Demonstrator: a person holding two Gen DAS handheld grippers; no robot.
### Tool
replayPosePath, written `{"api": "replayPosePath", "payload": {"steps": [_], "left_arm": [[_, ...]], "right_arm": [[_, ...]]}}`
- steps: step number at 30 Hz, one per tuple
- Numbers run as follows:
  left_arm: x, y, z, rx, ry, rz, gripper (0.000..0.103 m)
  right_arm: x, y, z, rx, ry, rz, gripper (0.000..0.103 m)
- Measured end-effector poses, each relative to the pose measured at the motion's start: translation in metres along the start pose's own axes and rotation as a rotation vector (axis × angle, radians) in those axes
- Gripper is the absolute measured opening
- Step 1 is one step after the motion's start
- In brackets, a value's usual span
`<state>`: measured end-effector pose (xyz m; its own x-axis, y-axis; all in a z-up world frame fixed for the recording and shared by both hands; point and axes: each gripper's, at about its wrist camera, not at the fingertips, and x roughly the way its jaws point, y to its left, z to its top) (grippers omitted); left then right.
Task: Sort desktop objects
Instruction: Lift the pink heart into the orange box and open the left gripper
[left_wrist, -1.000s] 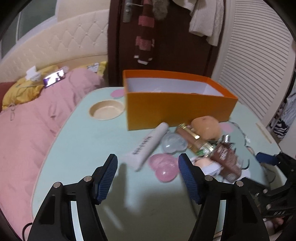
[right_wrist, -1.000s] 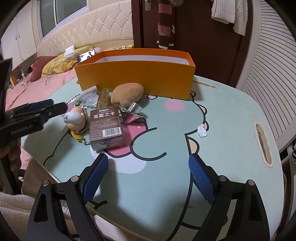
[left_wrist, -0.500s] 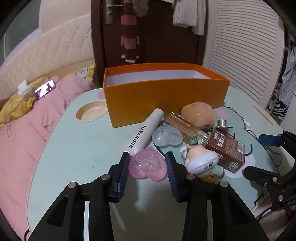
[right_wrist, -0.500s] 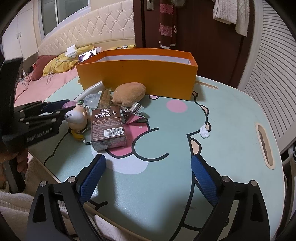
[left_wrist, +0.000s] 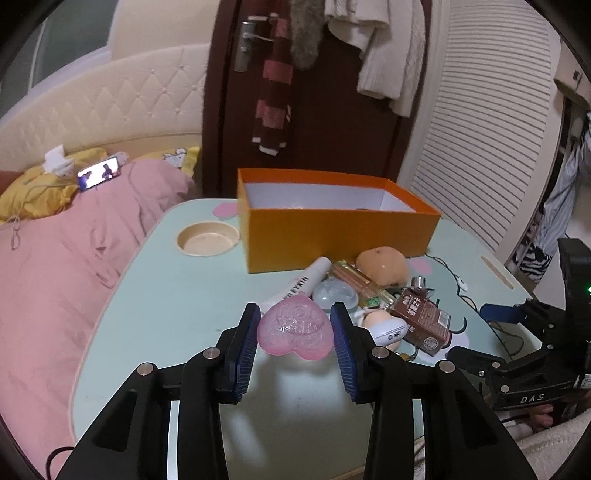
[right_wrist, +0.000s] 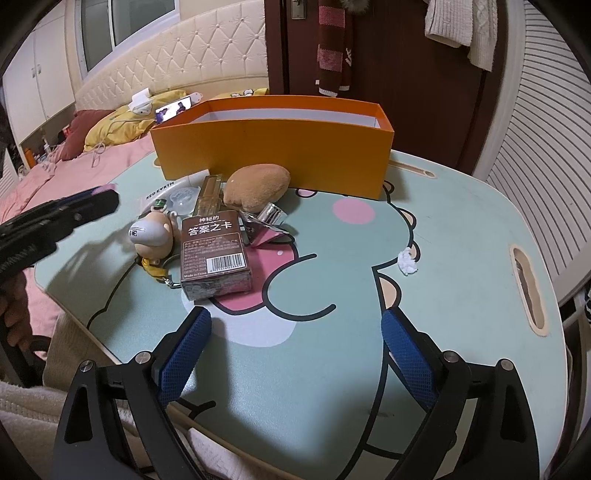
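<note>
Now the left gripper (left_wrist: 294, 334), jaws just closed onto the pink heart (left_wrist: 294, 330), should carry it level toward the orange box (left_wrist: 340, 236) at twelve o'clock and release inside, while the right gripper (right_wrist: 295, 354) waits wide apart.

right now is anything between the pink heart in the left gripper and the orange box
Nothing blocks it from above. The pink heart is shut in the left gripper; a white tube lies on the table before the open orange box.

Two close wrist views, downward (shared: orange box (left_wrist: 340, 236)).
</note>
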<state>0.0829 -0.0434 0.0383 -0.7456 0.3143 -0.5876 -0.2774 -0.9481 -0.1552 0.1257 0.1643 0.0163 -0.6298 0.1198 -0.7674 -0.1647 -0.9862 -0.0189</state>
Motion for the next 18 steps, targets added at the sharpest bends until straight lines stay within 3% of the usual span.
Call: {"api": "replayPosePath", "payload": {"steps": [9,18], "left_arm": [[-0.021,0.017,0.012,-0.032,-0.061,-0.008,0.037],[-0.011,0.019,0.059,0.006,-0.097,-0.014,0.037]], "right_arm": [[-0.001,-0.004,0.002,0.025,0.002,0.009,0.094],[0.000,-0.004,0.002,0.020,-0.002,0.017,0.094]]}}
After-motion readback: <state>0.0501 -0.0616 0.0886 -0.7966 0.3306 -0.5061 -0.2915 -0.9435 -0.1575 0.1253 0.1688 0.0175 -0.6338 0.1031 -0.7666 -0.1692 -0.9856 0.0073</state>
